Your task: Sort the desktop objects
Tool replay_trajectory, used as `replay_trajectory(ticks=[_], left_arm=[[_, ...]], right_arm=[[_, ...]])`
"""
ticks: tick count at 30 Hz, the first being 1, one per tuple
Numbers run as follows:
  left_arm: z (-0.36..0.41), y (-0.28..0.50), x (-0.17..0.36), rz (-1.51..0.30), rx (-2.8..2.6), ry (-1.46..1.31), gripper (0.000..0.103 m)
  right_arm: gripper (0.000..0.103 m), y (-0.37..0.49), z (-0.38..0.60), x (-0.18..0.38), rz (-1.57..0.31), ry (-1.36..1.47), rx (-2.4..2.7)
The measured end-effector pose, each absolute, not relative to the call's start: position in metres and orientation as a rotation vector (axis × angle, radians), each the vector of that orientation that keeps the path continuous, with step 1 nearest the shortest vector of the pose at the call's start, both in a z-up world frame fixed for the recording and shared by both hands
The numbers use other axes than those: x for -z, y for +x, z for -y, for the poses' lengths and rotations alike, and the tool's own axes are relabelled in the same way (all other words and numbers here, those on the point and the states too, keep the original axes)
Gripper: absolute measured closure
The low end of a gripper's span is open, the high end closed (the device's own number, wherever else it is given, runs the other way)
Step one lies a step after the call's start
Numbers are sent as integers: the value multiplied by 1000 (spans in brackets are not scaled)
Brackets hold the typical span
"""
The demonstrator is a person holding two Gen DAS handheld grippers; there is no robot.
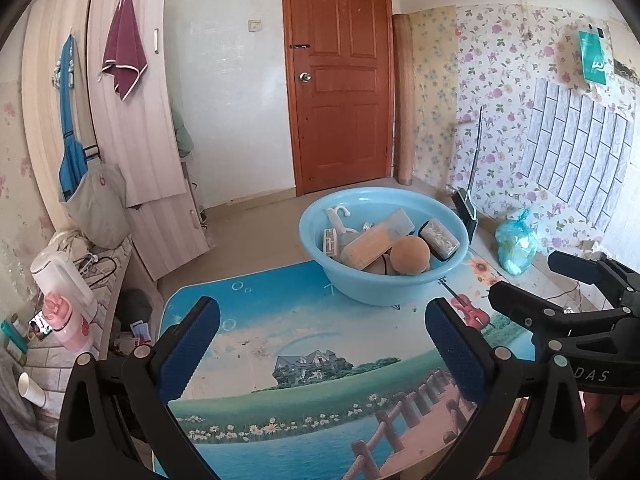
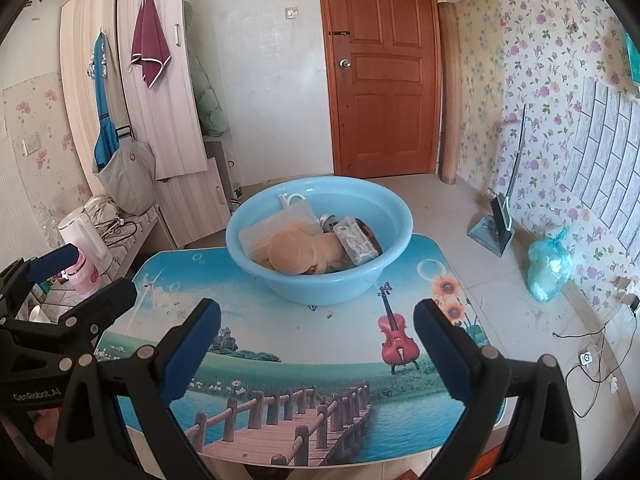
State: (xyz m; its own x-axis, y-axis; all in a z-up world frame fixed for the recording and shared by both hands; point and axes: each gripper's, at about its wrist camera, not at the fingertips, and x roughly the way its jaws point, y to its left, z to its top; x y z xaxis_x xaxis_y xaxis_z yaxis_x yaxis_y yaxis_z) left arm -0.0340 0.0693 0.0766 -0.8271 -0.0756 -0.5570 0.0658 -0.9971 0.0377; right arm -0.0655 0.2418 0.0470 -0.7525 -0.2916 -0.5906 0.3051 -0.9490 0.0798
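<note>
A light blue basin (image 1: 372, 292) (image 2: 320, 288) stands at the far side of a small table (image 1: 280, 320) (image 2: 280, 332) with a printed landscape top. Inside it lie a clear box of orange sticks (image 1: 376, 240) (image 2: 276, 228), a tan ball (image 1: 410, 256) (image 2: 290, 254), a clear tub of small white items (image 1: 440, 238) (image 2: 354, 240) and a white hook (image 1: 340, 214). My left gripper (image 1: 322, 312) (image 2: 100, 270) hovers open over the table's near left, holding nothing. My right gripper (image 2: 316, 310) (image 1: 525, 275) is open beside it, also short of the basin.
A white kettle (image 1: 60, 276) and a pink cup (image 1: 66, 320) sit on a low tiled ledge at the left, with a paper cup (image 1: 32, 390). On the floor to the right are a tied blue-green bag (image 2: 548, 264), a dustpan (image 2: 492, 228) and cables (image 2: 588, 360).
</note>
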Motion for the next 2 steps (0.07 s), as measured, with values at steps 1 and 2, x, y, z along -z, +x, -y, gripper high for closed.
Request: replay_trajectory(ticks=[1, 2], left_arm=[[-69, -34, -77, 26, 2933, 894, 0], [-69, -34, -76, 19, 2933, 895, 0]], right_arm=[[4, -66, -242, -47, -29, 896, 2673], [4, -66, -242, -47, -28, 898, 2672]])
